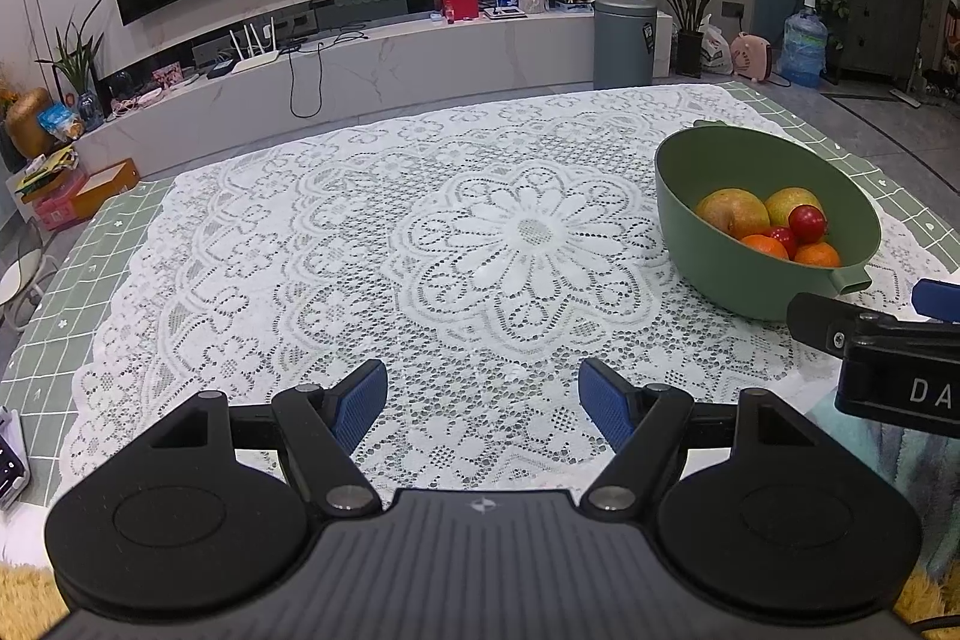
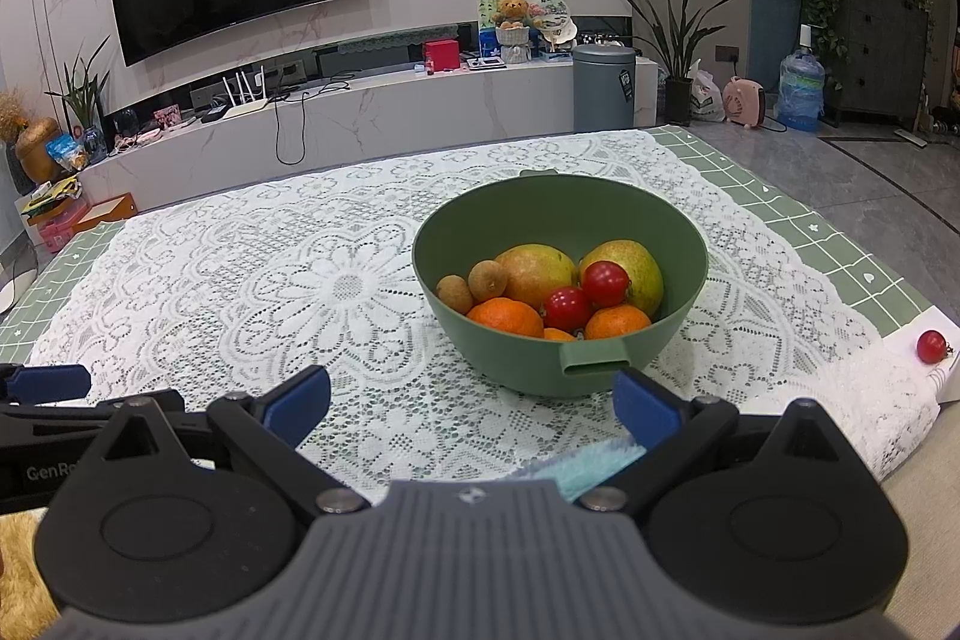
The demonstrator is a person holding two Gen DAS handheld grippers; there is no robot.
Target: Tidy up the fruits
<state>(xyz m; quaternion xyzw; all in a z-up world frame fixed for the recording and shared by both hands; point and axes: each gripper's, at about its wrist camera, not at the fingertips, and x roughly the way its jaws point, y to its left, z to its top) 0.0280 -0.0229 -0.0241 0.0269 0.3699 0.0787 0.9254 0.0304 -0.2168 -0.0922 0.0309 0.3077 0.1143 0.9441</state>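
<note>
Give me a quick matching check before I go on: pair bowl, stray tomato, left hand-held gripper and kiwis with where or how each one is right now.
Things:
1. bowl
2. stray tomato
3. left hand-held gripper
4. kiwis

Places or states:
A. on a white sheet at the table's right edge, outside the bowl
B. open, holding nothing, over the lace cloth
C. inside the bowl, on its left side
D. standing on the lace cloth, holding the fruit

Pairs: 1-D, 2-A, 3-B, 4-C
</note>
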